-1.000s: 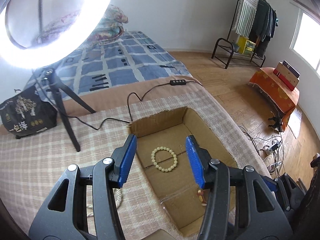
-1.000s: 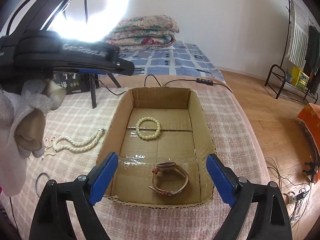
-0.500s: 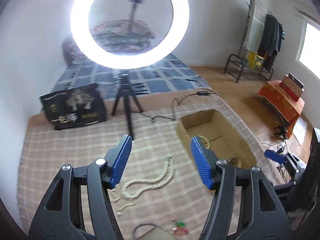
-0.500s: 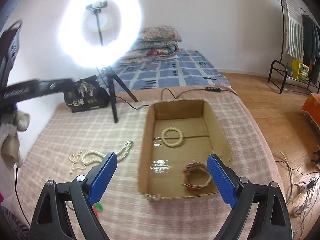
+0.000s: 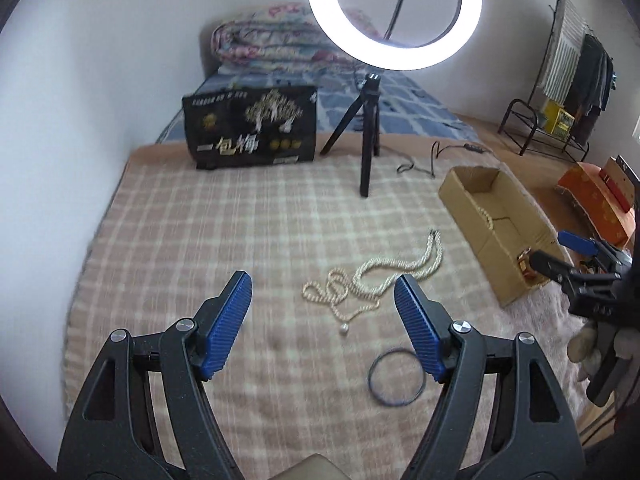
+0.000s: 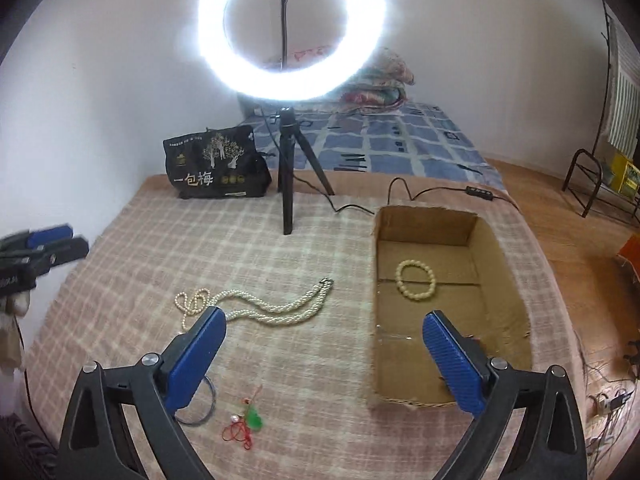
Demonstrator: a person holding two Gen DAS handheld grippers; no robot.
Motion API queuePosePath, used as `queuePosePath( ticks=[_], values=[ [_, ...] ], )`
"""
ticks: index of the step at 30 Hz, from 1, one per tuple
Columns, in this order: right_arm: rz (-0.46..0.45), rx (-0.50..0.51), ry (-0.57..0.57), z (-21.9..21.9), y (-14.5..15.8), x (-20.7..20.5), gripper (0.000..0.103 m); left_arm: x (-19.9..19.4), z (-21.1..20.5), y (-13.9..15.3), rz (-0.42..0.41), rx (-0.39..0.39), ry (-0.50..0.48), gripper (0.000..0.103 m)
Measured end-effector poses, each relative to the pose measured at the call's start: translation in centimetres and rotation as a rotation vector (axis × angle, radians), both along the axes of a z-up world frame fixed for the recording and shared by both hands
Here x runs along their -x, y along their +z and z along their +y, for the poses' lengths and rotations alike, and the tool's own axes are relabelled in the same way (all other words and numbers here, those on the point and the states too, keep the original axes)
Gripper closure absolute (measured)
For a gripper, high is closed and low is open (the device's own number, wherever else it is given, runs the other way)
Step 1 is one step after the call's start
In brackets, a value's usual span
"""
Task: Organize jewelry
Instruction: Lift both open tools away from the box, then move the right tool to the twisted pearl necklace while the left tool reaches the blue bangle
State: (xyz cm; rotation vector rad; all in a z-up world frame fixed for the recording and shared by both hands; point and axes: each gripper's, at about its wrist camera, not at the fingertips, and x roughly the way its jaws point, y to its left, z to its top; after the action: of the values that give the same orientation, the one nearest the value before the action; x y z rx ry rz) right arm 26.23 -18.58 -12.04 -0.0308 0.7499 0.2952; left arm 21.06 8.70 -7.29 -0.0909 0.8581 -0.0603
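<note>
A long pearl necklace (image 5: 380, 276) (image 6: 276, 308) lies loose on the checked blanket, just ahead of my left gripper (image 5: 324, 304). That gripper's jaws are opening with nothing between them. A thin dark bangle (image 5: 396, 376) (image 6: 200, 408) lies near its right finger. A red-string pendant (image 6: 244, 420) with a green bead lies beside the bangle. The cardboard box (image 6: 424, 224) (image 5: 480, 236) holds a cream bead bracelet (image 6: 416, 275) and a brown watch (image 5: 528, 264). My right gripper (image 6: 324, 344) (image 5: 548, 246) hovers at the box's near left corner, its jaws opening and empty. My left gripper (image 6: 68, 240) shows at the far left.
A lit ring light on a black tripod (image 6: 286, 184) stands at the back of the blanket, its cable (image 6: 404, 192) running behind the box. A black printed bag (image 6: 212, 164) leans left of it. The bed's edge and wooden floor (image 6: 580, 264) lie right of the box.
My left gripper swung left from over the box to over the necklace, and its jaws widened. My right gripper drew back and left from the box, jaws slightly wider.
</note>
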Motion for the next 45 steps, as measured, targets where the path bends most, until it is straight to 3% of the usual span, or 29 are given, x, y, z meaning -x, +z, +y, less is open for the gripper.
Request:
queuePosePath(
  ticks=[8,16,21,23,31,36,45],
  values=[
    [0.102,-0.079,-0.026,1.9,-2.8,-2.4,0.007,2.7,1.5,-3.6,0.051,0.063,0.036,0.027],
    [0.208,-0.091,-0.045,2.2,-5.7,-4.4,0.021,3.2,-0.3,-7.9,0.177,0.125,0.007,0.027],
    [0.281,-0.153,-0.064,2.2,-7.4,-6.2,0.03,3.0,-3.2,-9.6,0.23,0.109,-0.058,0.027],
    [0.305,-0.155,-0.061,2.5,-8.0,-6.8,0.035,2.8,-3.8,-10.1,0.252,0.115,-0.076,0.033],
    [0.397,-0.165,-0.122,3.2,-11.0,-9.4,0.055,2.2,-4.3,-11.0,0.271,0.082,-0.079,0.04],
    [0.413,-0.185,-0.187,3.0,-12.2,-10.6,0.066,2.0,-4.1,-11.5,0.284,0.081,-0.077,0.043],
    [0.386,-0.15,-0.221,3.7,-12.7,-12.1,0.075,1.6,-4.2,-12.7,0.314,0.073,-0.081,0.05]
  ],
)
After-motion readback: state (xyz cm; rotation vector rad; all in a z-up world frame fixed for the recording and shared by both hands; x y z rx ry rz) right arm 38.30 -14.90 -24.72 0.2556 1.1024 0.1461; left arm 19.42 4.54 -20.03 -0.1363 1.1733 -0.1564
